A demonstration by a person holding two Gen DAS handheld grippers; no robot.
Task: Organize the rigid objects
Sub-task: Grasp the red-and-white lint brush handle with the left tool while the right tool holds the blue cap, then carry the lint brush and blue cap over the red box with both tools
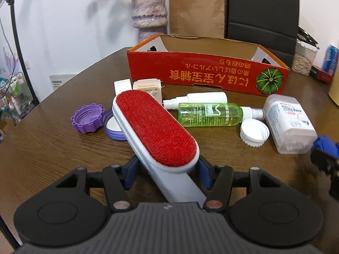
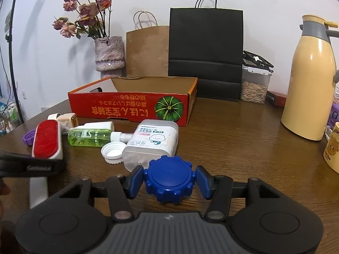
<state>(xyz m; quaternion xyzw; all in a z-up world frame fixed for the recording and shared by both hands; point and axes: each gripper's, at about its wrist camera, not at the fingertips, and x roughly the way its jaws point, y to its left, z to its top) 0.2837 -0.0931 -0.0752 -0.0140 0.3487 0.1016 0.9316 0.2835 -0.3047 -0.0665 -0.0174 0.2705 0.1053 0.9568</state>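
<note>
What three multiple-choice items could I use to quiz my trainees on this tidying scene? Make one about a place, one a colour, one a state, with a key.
1. Where does the green bottle lie?
A. Inside the red box
B. On the table in front of the red box
C. On top of the black bag

2. What colour is the cap between the right gripper's fingers?
A. Blue
B. Purple
C. White

3. What is the left gripper doing?
A. Hanging open over nothing
B. Gripping the white cap
C. Holding the lint brush

Key: B, the bottle lies on its side on the wooden table, nearer than the red box. A, the ridged cap at the right gripper is blue. C, both fingers press against the grey body of the lint brush, just under its red pad.
</note>
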